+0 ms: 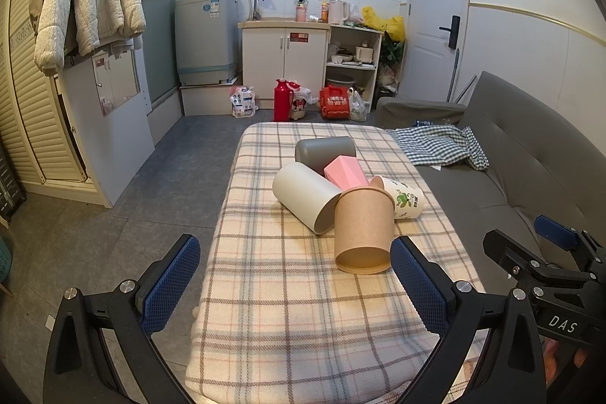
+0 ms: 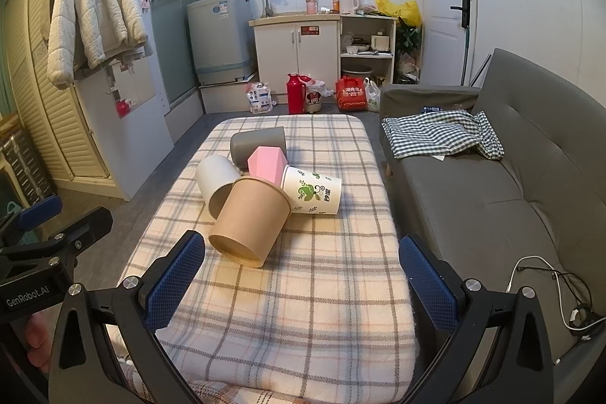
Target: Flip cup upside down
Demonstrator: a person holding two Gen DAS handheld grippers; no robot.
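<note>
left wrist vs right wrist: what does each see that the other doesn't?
Left wrist only: the right gripper at its right edge, and the brown cup's base facing the camera.

Right wrist only: the left gripper at its left edge, a white cable on the sofa, and the printed cup's full side.

Both: five cups lying piled on the plaid table, with each camera's own blue fingers wide apart and holding nothing.
</note>
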